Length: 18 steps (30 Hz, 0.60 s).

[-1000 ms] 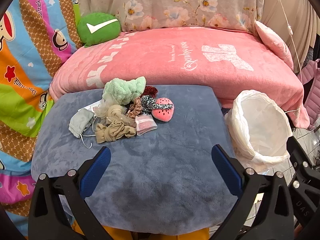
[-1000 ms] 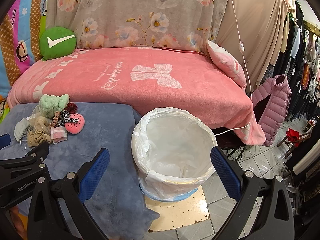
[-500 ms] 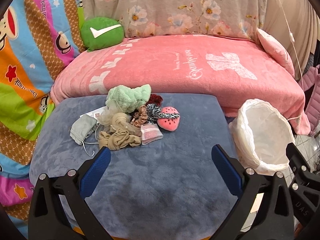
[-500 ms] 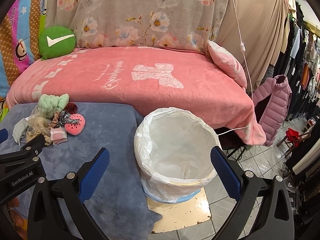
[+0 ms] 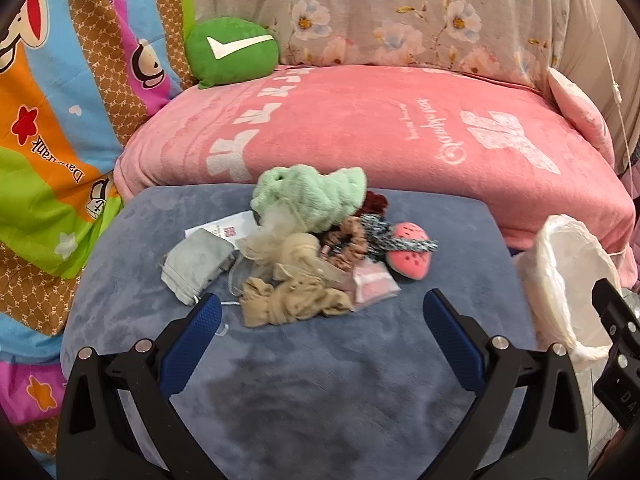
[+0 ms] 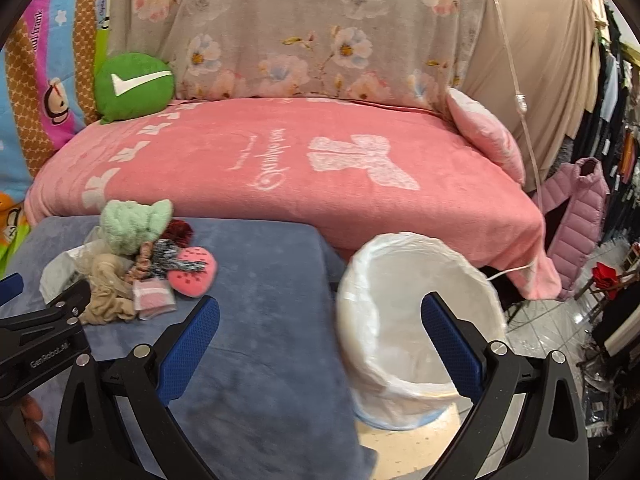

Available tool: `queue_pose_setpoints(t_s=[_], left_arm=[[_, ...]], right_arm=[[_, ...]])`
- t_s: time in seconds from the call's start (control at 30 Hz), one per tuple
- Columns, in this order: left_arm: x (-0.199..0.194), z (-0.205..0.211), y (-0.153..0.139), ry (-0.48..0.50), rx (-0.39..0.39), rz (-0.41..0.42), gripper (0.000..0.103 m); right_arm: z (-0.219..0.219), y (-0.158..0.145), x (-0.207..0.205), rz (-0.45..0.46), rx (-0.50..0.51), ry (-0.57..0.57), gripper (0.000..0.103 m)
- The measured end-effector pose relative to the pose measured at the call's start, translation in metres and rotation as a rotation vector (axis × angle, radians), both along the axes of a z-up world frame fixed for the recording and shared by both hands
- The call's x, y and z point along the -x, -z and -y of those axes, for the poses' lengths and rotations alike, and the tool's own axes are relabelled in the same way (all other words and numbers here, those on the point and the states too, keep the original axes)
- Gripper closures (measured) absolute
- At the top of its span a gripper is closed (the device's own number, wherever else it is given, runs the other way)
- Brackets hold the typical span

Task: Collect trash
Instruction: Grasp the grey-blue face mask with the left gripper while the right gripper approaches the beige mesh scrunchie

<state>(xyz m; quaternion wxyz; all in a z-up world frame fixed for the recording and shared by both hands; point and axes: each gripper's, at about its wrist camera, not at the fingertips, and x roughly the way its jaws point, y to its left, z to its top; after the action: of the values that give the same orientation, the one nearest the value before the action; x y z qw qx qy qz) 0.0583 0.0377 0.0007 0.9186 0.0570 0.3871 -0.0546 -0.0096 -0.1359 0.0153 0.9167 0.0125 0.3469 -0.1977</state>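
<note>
Pink-blanketed sofa [image 6: 280, 176] against floral drape [image 6: 320, 28], blue-grey cushioned table [image 5: 320, 380], tiled floor [image 6: 560, 344], hanging clothes [image 6: 612, 92].

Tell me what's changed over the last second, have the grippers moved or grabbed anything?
The left gripper has moved forward toward the pile on the blue cushion, which now looks closer. The right gripper has shifted slightly left, nearer the bin. Both are open and empty; nothing was grabbed. The pile and bin stayed put.
</note>
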Motion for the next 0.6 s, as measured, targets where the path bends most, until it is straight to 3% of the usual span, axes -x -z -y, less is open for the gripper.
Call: queue_pose_setpoints(t_s=[0.27,0.6], left_arm=[[-0.039,-0.054,0.018,-0.037,0.026,0.004,0.007],[-0.092,-0.135,0.065,-0.141,0.016,-0.067,0.007]], right_arm=[[-0.046,0.022,-0.043,-0.014,-0.028,-0.069,0.007],[-0.081,0.058,-0.087,-0.033,-0.092,-0.099,0.007]])
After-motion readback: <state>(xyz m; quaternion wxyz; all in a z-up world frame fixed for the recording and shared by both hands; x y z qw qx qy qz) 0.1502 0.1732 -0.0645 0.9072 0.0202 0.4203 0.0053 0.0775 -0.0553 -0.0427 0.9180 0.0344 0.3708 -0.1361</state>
